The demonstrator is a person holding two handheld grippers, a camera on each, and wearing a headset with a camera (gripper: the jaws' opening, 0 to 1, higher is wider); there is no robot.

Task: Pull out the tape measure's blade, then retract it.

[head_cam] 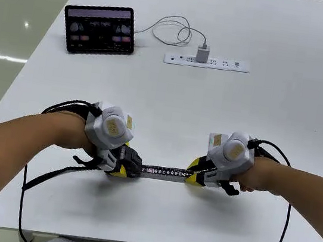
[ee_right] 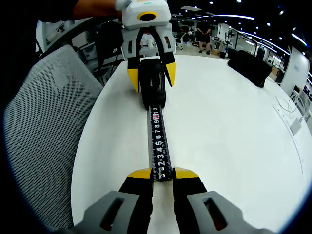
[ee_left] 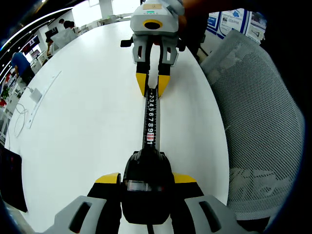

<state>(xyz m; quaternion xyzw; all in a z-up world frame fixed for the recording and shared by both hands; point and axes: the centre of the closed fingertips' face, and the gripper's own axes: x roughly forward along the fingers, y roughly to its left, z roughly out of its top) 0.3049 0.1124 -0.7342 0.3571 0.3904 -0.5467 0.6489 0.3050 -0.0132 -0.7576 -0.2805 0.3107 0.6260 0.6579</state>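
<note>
Head view: tape measure case (head_cam: pixel 129 166) on counter (head_cam: pixel 223 111), left gripper (head_cam: pixel 120 164) clamped on it. Blade (head_cam: pixel 163 171) runs short way right of case to right gripper (head_cam: pixel 196 175).
Left gripper view: jaws hug case sides.
Right gripper view: jaws narrow, pinching blade tip, well clear of case.
Step, judged: pull-out. Next: draw tip straight away from case, case held firm.

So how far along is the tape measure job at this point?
Done: the blade is part way out of the case. In hand: left hand-held gripper clamps the case, right hand-held gripper pinches the blade tip. Left: any further pull, then retraction.
</note>
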